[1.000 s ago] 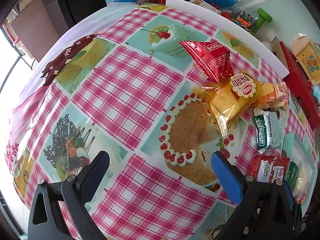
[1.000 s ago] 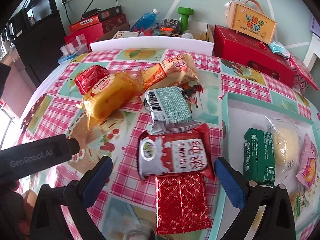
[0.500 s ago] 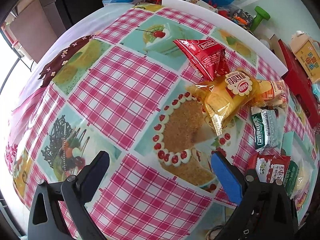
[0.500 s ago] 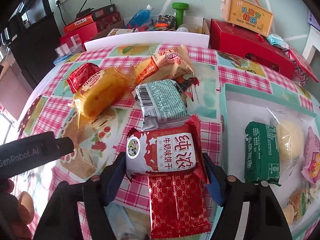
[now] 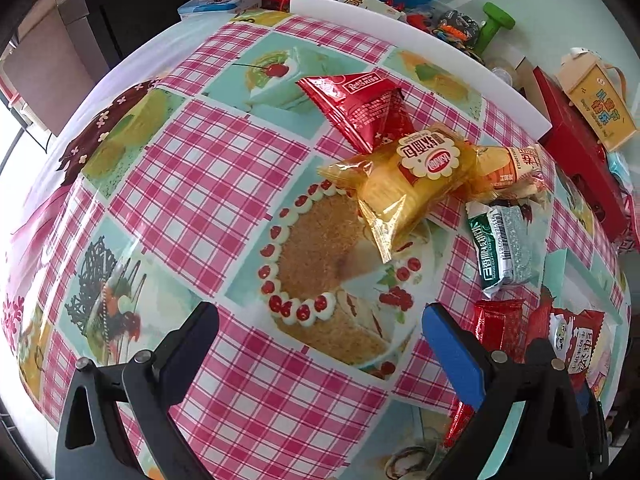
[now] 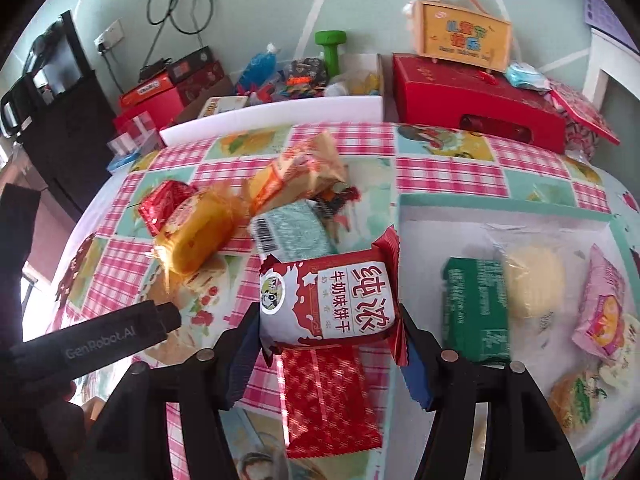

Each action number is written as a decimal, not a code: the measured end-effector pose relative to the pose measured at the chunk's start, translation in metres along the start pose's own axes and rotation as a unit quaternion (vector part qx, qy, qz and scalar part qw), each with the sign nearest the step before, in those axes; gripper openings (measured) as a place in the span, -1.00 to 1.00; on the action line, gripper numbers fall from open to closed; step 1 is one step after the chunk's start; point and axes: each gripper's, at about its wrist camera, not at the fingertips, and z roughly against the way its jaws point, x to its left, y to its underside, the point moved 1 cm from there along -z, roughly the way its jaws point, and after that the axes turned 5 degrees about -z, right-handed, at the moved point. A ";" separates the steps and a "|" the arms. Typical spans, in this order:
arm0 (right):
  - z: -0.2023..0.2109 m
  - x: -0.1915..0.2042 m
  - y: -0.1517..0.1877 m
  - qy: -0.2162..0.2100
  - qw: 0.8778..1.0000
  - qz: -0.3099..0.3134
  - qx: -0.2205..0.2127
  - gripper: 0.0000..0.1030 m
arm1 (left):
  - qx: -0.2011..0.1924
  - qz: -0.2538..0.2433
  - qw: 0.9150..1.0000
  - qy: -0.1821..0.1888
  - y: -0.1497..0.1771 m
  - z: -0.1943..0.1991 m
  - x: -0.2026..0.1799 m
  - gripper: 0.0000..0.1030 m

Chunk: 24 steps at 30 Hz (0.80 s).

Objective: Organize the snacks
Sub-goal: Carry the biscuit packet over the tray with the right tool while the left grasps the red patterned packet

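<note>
Right wrist view: your right claw (image 6: 326, 354) is closing, pinching the milk biscuit packet (image 6: 328, 300), ready for the tray (image 6: 500, 208) at three o'clock.

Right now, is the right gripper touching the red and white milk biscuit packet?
Touching. In the right wrist view the right gripper has its jaws closing on the milk biscuit packet, both pads pressed against its sides and the packet lifted off the table.

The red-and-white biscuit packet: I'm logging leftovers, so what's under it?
Below the biscuit packet, gripped by the right gripper, lies a patterned red packet on the tablecloth; its top end is covered.
</note>
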 end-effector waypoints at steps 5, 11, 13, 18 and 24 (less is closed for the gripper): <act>0.009 -0.026 -0.002 0.021 0.999 -0.030 0.004 0.27 | 0.001 -0.023 1.000 0.012 0.002 -0.001 -0.028 0.97; 0.016 -0.064 0.000 0.059 0.996 -0.069 0.020 0.27 | 0.007 -0.066 0.997 0.034 0.007 -0.003 -0.070 0.97; 0.019 -0.074 0.000 0.073 0.994 -0.073 0.020 0.27 | 0.007 -0.081 0.996 0.040 0.011 -0.003 -0.085 0.97; 0.031 -0.094 0.001 0.095 0.992 -0.085 0.012 0.27 | 0.004 -0.112 0.992 0.053 0.016 -0.010 -0.118 0.97; 0.040 -0.110 0.003 0.106 0.989 -0.099 0.008 0.27 | 0.005 -0.156 0.987 0.041 0.027 -0.025 -0.157 0.97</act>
